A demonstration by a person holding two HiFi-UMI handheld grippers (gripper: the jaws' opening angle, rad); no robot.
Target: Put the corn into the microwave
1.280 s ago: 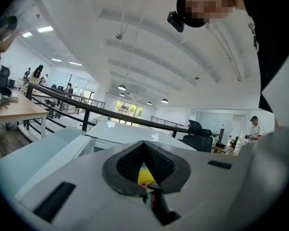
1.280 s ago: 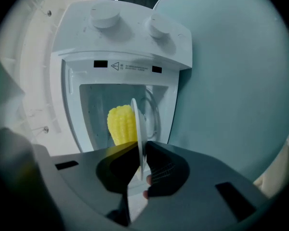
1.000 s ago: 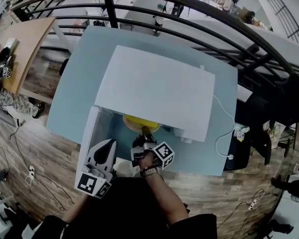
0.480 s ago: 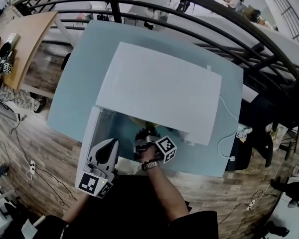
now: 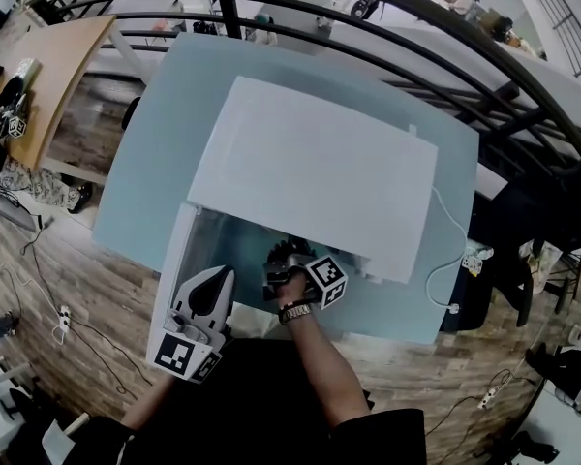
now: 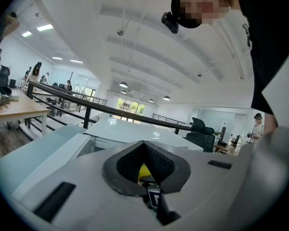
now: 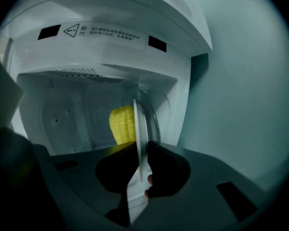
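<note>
A yellow corn cob [image 7: 123,124] lies on a plate [image 7: 140,129] that shows edge-on in the right gripper view, inside the open white microwave [image 5: 310,163]. My right gripper [image 5: 286,255] reaches into the oven's mouth and is shut on the plate's near rim [image 7: 142,153]. Its jaws have just eased a little, with the rim still between them. In the head view the oven's top hides both plate and corn. My left gripper [image 5: 205,294] hovers by the open door [image 5: 174,250], shut and holding nothing. A speck of yellow shows behind its tips [image 6: 144,146].
The microwave stands on a pale blue table [image 5: 155,143], with its door swung out to the left. Its white cable [image 5: 443,260] trails off the right side. A black railing [image 5: 368,17] runs behind the table, and a wooden desk [image 5: 48,85] stands far left.
My right gripper has pushed forward into the oven. The yellow plate, which showed in front of the opening a second ago, is now out of sight under the oven's top. The left gripper has stayed put.
</note>
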